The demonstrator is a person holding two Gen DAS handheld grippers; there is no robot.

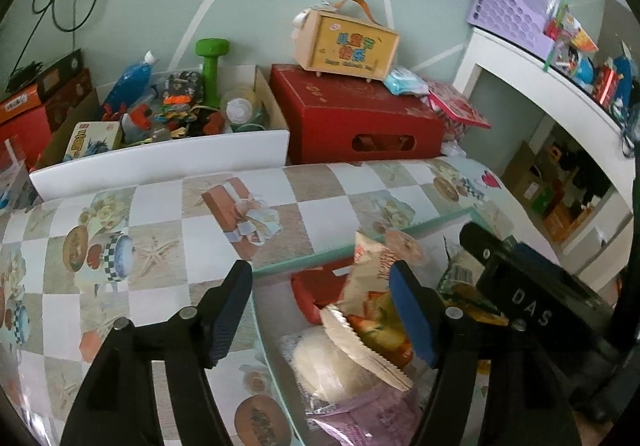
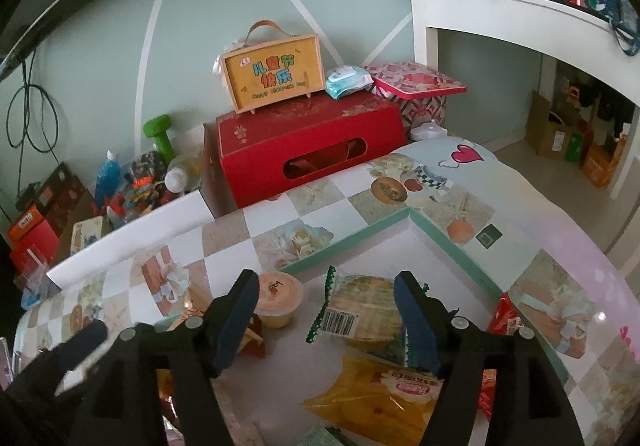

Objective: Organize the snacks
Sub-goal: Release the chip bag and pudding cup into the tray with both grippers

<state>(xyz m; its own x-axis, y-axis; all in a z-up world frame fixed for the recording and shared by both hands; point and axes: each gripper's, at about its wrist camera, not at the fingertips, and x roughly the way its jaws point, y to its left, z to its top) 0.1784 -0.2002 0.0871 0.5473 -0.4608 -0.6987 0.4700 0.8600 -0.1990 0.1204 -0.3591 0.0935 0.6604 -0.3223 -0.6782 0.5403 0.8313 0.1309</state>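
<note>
Snacks lie piled in a shallow green-rimmed tray on the checkered surface. Both tongs, left and right, stand apart, gripping nothing. Better to lift clear before reaching again, I judge. Only the right view shows the yellow packet; only the left, the purple pack.

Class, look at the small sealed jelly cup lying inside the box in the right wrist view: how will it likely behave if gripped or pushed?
The jelly cup looks like thin plastic, so probably squashable. Its rounded tapered wall may slip from pads. Pushed, it would likely slide or tip.
</note>
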